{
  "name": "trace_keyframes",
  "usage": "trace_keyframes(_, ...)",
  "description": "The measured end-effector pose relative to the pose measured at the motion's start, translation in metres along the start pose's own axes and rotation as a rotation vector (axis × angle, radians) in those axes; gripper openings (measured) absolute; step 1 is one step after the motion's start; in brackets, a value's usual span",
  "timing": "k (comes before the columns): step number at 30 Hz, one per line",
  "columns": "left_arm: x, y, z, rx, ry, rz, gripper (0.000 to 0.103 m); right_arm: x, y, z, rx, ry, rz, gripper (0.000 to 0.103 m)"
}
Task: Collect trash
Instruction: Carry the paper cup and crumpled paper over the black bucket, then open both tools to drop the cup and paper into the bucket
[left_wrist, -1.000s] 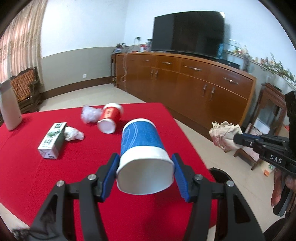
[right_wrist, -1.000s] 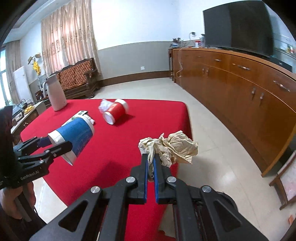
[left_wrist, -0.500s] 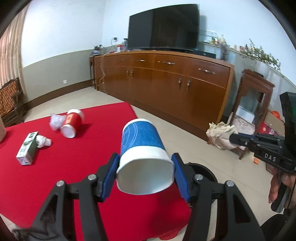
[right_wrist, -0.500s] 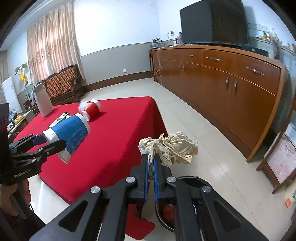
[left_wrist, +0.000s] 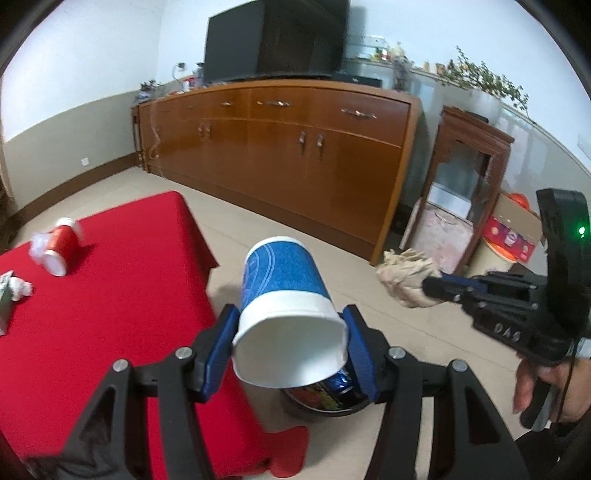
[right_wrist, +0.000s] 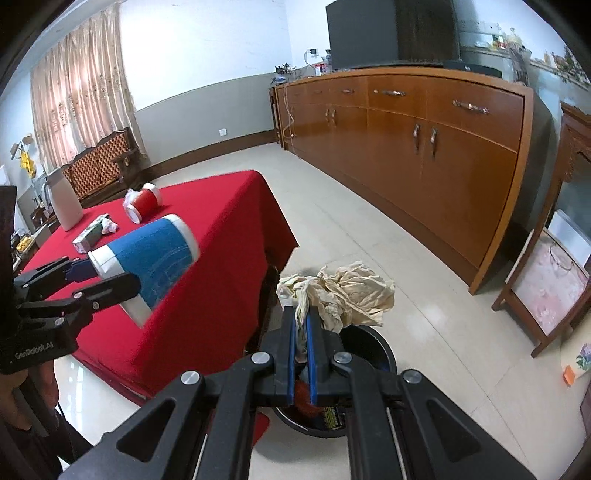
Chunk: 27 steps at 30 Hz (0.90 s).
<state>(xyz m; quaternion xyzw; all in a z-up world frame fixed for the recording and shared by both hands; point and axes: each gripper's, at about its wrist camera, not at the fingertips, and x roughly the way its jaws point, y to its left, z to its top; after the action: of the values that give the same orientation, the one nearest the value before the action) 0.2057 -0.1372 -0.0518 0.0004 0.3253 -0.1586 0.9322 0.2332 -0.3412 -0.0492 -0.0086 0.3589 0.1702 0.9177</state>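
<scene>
My left gripper (left_wrist: 291, 341) clamps a blue paper cup (left_wrist: 286, 295) on its side above the black bin (right_wrist: 365, 373) on the floor beside the red table (left_wrist: 110, 295); my right gripper (right_wrist: 301, 332) pinches a crumpled paper wad (right_wrist: 343, 295) over the same bin, a red cup (right_wrist: 144, 203) lying on the table

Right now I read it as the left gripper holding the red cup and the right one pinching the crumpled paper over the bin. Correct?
Not quite. The left gripper is clamped on the blue cup, as the left wrist view shows; the red cup lies on the red table. The right gripper does pinch the crumpled paper over the bin.
</scene>
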Motion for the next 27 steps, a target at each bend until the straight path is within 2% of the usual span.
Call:
trace_keyframes(10,0.057,-0.034,-0.02,0.007,0.131,-0.033,0.059,0.044,-0.033,-0.043,-0.037,0.106,0.027,0.006)
trace_keyframes(16,0.096,-0.041,-0.041,-0.008,0.221,-0.038,0.059,0.084,-0.042,-0.066,-0.061,0.19,0.074,0.006)
trace_keyframes(20,0.12,-0.037,-0.05,-0.008,0.272,-0.019,0.059,0.118,-0.046,-0.079,-0.094,0.281,0.105,0.006)
trace_keyframes(23,0.133,-0.034,-0.051,-0.017,0.294,-0.023,0.061,0.141,-0.048,-0.086,-0.12,0.336,0.126,0.006)
trace_keyframes(24,0.141,-0.034,-0.053,-0.028,0.312,-0.043,0.067,0.147,-0.049,-0.089,-0.129,0.356,0.128,0.007)
trace_keyframes(25,0.146,-0.034,-0.054,-0.031,0.327,-0.051,0.071,0.153,-0.051,-0.092,-0.137,0.37,0.117,0.012)
trace_keyframes(26,0.151,-0.032,-0.057,-0.028,0.346,-0.04,0.072,0.159,-0.057,-0.096,-0.14,0.378,0.067,0.024)
trace_keyframes(27,0.155,-0.033,-0.059,-0.018,0.366,-0.007,0.079,0.162,-0.067,-0.099,-0.116,0.38,0.021,0.066)
